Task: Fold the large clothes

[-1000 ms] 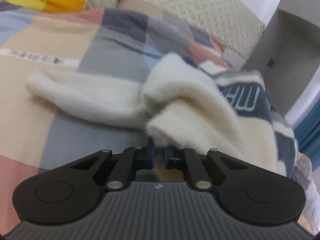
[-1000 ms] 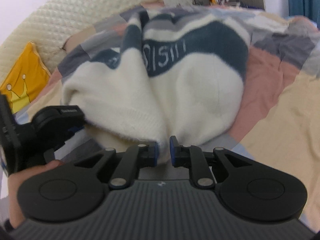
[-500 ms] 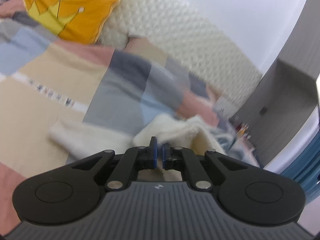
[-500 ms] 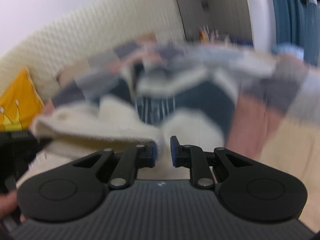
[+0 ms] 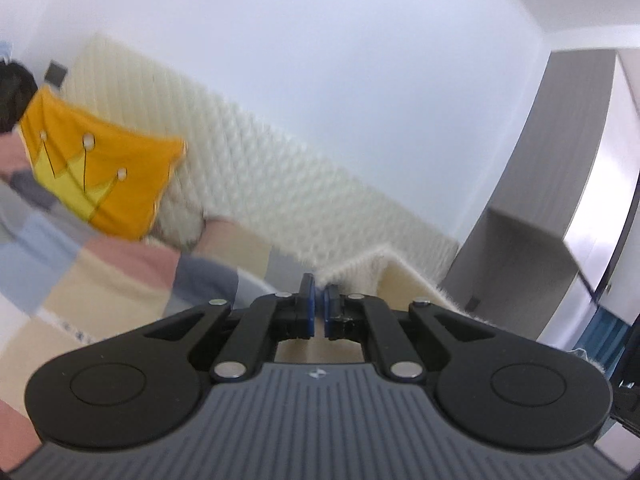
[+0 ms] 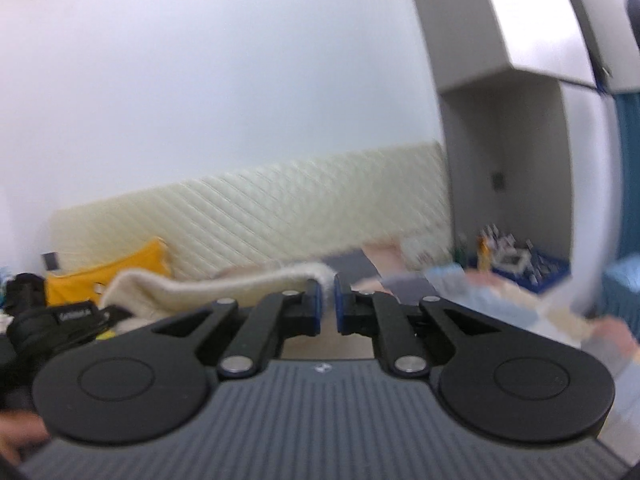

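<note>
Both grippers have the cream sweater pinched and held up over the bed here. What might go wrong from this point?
1. Each grip is thin: the left gripper and right gripper pinch only the sweater edge, so the fluffy knit could slip out.
2. Both views are blurred; a fast move may shake the fabric loose.
3. The cameras face the headboard, not the bed, so where the hanging part lands is hard to judge.
</note>
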